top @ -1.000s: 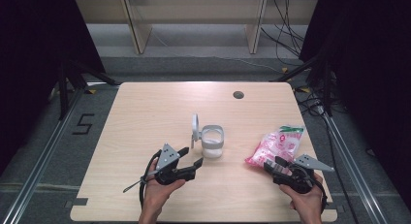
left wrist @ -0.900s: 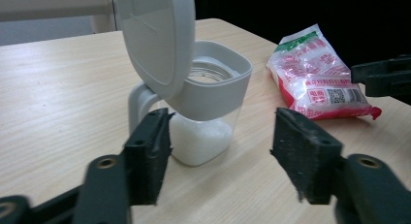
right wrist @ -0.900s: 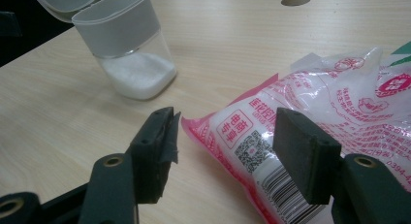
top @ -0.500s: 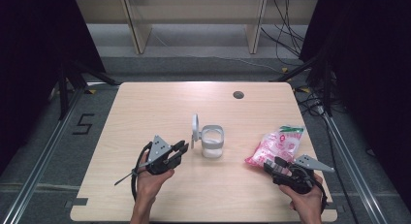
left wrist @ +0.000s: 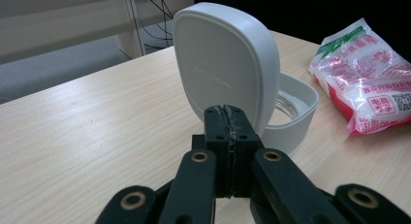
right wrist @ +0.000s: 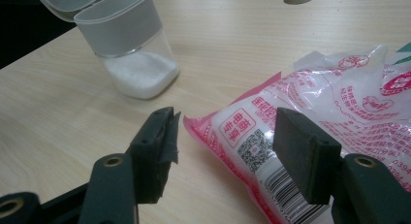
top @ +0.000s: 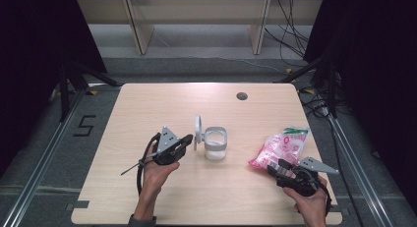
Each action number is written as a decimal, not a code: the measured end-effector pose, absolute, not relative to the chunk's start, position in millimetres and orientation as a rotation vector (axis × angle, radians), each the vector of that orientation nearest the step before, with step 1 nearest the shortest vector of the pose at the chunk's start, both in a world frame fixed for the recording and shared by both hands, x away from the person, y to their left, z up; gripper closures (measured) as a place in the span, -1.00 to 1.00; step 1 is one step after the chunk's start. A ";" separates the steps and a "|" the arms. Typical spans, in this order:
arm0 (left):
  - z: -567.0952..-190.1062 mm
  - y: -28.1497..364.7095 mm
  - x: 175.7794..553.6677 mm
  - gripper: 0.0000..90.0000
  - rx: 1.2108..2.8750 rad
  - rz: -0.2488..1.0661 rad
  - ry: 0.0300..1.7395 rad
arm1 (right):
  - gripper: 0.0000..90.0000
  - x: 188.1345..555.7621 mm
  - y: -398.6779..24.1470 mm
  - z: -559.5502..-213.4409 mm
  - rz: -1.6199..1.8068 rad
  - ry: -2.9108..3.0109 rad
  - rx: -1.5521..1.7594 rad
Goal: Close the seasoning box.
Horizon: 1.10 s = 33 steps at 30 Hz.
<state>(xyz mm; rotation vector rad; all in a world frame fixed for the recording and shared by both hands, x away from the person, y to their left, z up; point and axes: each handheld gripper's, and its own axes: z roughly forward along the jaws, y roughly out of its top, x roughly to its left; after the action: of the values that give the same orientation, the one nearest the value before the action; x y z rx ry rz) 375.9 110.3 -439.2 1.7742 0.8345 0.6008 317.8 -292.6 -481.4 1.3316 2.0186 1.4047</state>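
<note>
Your left gripper [top: 186, 140] has just clenched on nothing, beside the open-lidded salt jar [top: 215, 143] mid-table. Your right gripper [right wrist: 223, 136] stands released, jaws straddling the salt bag's [right wrist: 310, 136] corner.

Table [top: 147, 109]: pale wood-grain laminate, smooth, matt. Jar [right wrist: 131, 54]: clear glossy body, frosted white plastic collar, fine white grains inside. Lid [left wrist: 223, 64]: matt white plastic, smooth. Bag [right wrist: 329, 122] at 3 o'clock of jar: glossy crinkled plastic film, pink-red print. Left gripper [left wrist: 228, 136], right gripper [right wrist: 223, 151]: matt black plastic, brass-looking pins, pads rough, worn.
</note>
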 end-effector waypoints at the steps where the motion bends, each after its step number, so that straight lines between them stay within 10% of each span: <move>1: -438.9 109.8 376.9 0.97 1.777 0.599 0.833 | -0.08 317.4 -293.4 -480.5 1.383 2.031 1.332; 33: -428.5 94.6 382.2 0.94 1.795 0.579 0.778 | -0.08 317.6 -291.9 -480.9 1.427 2.014 1.315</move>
<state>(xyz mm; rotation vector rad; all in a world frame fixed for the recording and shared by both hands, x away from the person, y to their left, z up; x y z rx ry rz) 382.2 94.6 -428.5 1.7948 0.7782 0.5786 317.6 -291.9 -480.9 1.3155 2.0138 1.4270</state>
